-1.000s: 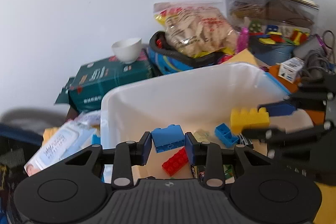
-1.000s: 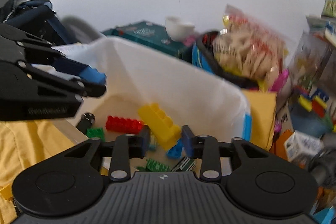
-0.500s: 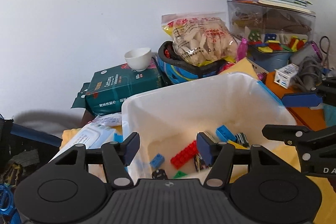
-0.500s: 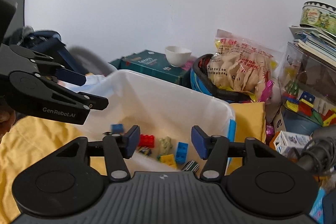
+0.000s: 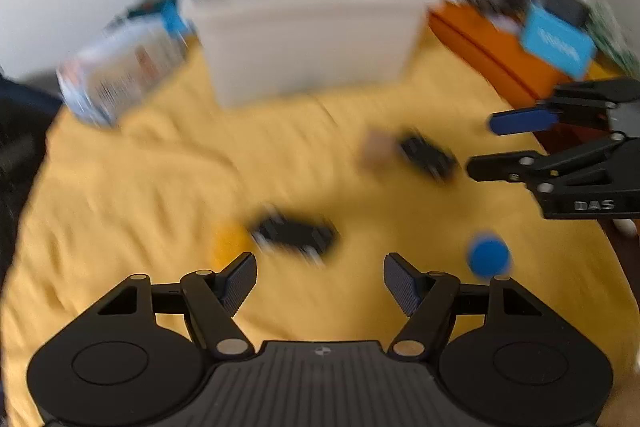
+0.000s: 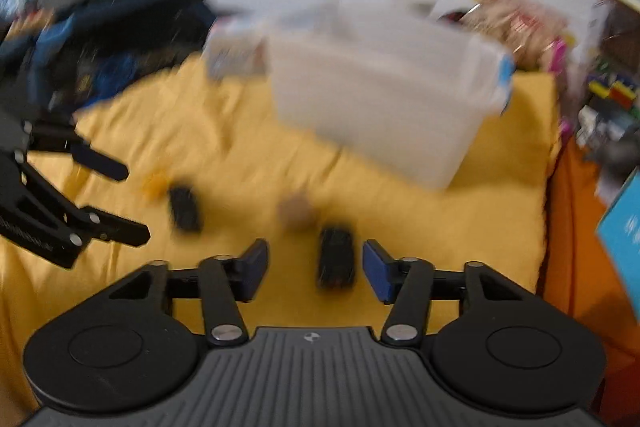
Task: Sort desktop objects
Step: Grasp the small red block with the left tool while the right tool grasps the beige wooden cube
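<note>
Both pictures are smeared by motion blur, so small things stay vague. The left hand-held gripper [image 5: 320, 269] hangs over a yellow cloth [image 5: 140, 195] with its jaws spread wide and nothing between them; just ahead of it lies a dark oblong block [image 5: 294, 235], long axis running left to right across the view, with a small yellow piece [image 5: 230, 243] touching or just beside its left end. A blue round piece [image 5: 489, 258] sits off to the right. The right hand-held gripper [image 6: 314, 267] is likewise open and empty-handed, low above the cloth; another dark oblong piece [image 6: 337, 262] lies between its fingers, long axis pointing straight away, touching neither finger as far as I can tell. A brownish lump [image 6: 297, 213] rests just beyond it. The white bin [image 6: 384, 95] stands farther back on the cloth.
</note>
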`<state>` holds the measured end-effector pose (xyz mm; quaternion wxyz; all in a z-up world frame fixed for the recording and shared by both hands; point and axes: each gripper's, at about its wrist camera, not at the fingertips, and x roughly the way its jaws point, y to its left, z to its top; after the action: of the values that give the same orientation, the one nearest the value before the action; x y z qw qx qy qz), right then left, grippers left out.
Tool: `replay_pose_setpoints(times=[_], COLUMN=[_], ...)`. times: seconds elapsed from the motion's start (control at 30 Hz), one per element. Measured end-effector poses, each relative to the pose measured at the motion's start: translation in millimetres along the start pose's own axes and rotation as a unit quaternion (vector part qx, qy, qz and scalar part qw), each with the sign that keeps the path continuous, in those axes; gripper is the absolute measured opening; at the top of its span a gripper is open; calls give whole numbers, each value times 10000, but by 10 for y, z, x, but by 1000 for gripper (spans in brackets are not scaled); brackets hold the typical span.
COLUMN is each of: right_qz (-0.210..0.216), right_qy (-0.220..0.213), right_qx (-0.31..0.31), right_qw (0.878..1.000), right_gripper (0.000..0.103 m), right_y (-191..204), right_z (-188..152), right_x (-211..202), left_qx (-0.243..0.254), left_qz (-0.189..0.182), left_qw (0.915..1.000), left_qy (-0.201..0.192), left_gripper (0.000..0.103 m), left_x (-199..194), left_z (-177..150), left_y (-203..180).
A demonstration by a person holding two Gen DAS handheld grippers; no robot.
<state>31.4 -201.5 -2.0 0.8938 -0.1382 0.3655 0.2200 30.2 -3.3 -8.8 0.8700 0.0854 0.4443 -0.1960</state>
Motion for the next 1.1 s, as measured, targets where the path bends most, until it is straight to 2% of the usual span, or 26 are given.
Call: replay_pose_setpoints(times=[0.03, 0.07, 0.17, 0.33, 0.6, 0.67, 0.7, 0.73, 0.77, 0.8, 0.97, 1.1], right_qz=[87, 181, 331, 342, 430, 435, 422, 389, 339, 288, 267, 160], right_qy=[125, 220, 382, 536, 594, 584, 597, 614, 619, 618, 409, 61], right_qx=[-45, -51, -60, 6, -76, -125, -166, -205, -215, -209, -178, -230], right_qw=[9999, 9996, 9987, 9980, 9973, 9973, 9972, 9971, 9973, 9975, 9986, 9996], right_gripper=[41, 39, 40, 41, 44, 47, 46, 45, 45, 45, 56, 56], right_y=[40, 71, 166, 246, 259, 273, 277, 274, 266, 254, 160, 91], right_z=[-82, -148, -304, -445, -469, -460, -459, -455, -446, -438, -373, -110], right_x=[4, 2, -16, 11, 72, 92, 112, 131, 138, 134, 83, 196], left_qx=[-32, -105, -265, -322, -92, -67, -52, -28, 3, 46, 178, 81], left_qz=[-46, -92, -244, -203, -329, -332, -337, -328, -315, -296, 33, 195], left_qw=[10000, 9998, 9991, 9989, 9986, 9985, 9984, 9984, 9986, 9987, 9998, 9998], left_qy=[50, 108, 211, 282, 402, 436, 447, 455, 426, 417, 123, -7], left_gripper=[73, 73, 73, 73, 68, 63, 54, 35, 25, 22, 22, 22], left_x=[-1, -10, -36, -73, -50, -27, -17, -3, 7, 23, -28, -8], left_z=[-70, -143, -301, -434, -518, -519, -521, -527, -531, -531, -443, -259], left_y=[-39, -68, -129, -215, -424, -454, -462, -474, -479, -480, -428, -299])
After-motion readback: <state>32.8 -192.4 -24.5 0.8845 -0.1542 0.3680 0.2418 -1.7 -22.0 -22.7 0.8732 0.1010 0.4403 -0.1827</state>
